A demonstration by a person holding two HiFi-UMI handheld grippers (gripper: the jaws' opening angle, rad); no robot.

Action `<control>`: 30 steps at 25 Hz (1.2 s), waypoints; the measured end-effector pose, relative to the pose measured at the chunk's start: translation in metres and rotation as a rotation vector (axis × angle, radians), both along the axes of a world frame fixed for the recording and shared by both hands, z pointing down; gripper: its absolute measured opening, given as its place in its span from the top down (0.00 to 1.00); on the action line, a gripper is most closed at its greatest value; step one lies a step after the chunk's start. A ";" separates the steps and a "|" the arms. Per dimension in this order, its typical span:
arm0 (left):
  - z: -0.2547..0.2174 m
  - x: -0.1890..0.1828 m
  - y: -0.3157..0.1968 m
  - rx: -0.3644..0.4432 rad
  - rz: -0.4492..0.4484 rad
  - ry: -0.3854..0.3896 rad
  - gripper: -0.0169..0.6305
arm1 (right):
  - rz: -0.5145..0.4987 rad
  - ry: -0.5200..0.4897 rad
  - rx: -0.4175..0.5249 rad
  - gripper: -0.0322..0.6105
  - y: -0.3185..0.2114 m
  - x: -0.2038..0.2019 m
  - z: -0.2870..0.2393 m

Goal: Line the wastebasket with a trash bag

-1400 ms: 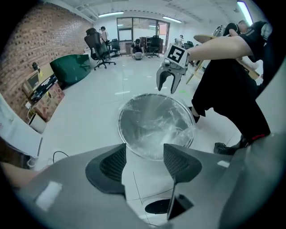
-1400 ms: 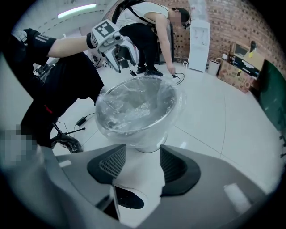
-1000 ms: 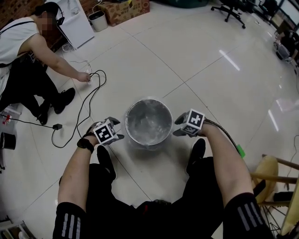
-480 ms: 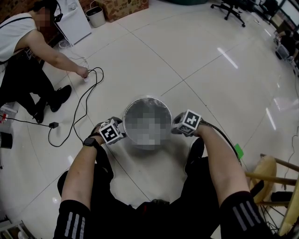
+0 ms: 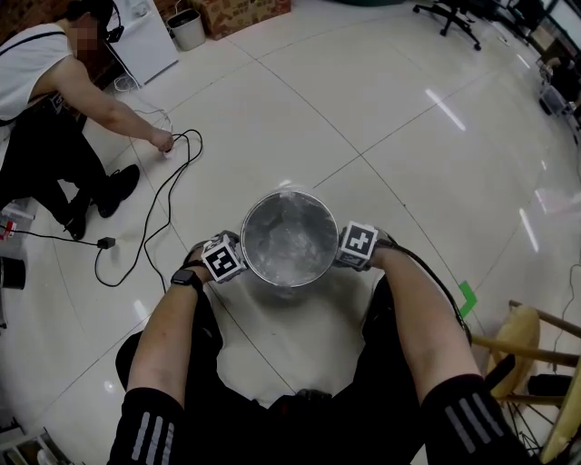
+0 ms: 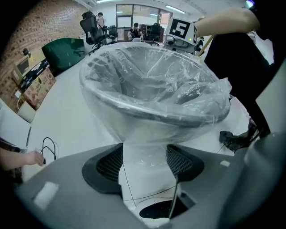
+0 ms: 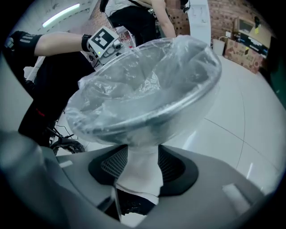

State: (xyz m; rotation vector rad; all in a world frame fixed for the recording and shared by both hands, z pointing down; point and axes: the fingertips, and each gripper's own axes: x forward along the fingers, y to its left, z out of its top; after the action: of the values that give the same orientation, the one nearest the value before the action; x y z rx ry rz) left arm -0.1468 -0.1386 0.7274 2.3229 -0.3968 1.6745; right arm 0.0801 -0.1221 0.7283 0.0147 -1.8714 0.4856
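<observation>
A round metal wastebasket (image 5: pixel 251 243) stands on the floor between my knees, with a clear trash bag (image 5: pixel 289 238) inside it and folded out over the rim. My left gripper (image 5: pixel 240 255) is at the basket's left side and my right gripper (image 5: pixel 342 247) at its right side, both pointing steeply down. In the left gripper view the bag's overhang (image 6: pixel 152 85) narrows into a strip held between the left gripper's (image 6: pixel 144 154) pads. The right gripper (image 7: pixel 143 163) holds the bag's skirt (image 7: pixel 147 85) the same way; its jaws have just been closing on that film.
A person (image 5: pixel 54 118) crouches at the upper left, handling a black cable (image 5: pixel 163 200) that loops across the tiles. A wooden stool (image 5: pixel 526 345) stands at the right and a green tape mark (image 5: pixel 466 298) lies near it. A small bin (image 5: pixel 187 27) stands far back.
Both grippers have sunk along the basket's sides and moved closer to its rim, drawing the bag's folded edge downward. The crouching person's hand stays at the cable.
</observation>
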 end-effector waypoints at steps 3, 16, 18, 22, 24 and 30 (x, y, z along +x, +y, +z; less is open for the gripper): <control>0.002 0.004 -0.005 0.014 0.004 0.009 0.51 | -0.004 0.023 -0.007 0.60 0.000 0.000 0.004; -0.001 -0.009 0.000 0.008 0.001 -0.066 0.51 | 0.044 0.046 0.032 0.60 -0.009 0.017 -0.006; -0.004 -0.019 0.004 0.002 0.007 -0.090 0.51 | 0.050 0.058 0.049 0.60 -0.011 0.024 -0.011; -0.024 -0.033 0.005 0.020 0.019 -0.118 0.51 | 0.057 0.074 0.104 0.60 -0.016 0.036 -0.024; -0.037 -0.039 0.006 0.029 0.034 -0.135 0.51 | 0.077 0.093 0.166 0.60 -0.025 0.042 -0.033; -0.053 -0.036 0.045 -0.145 -0.055 -0.062 0.51 | 0.142 0.064 0.309 0.60 -0.047 0.047 -0.085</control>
State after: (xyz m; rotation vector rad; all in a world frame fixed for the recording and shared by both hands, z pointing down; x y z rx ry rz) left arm -0.1827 -0.0935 0.6748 2.1423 -0.3364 1.6934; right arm 0.1266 -0.1688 0.6430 0.3671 -1.8738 0.2842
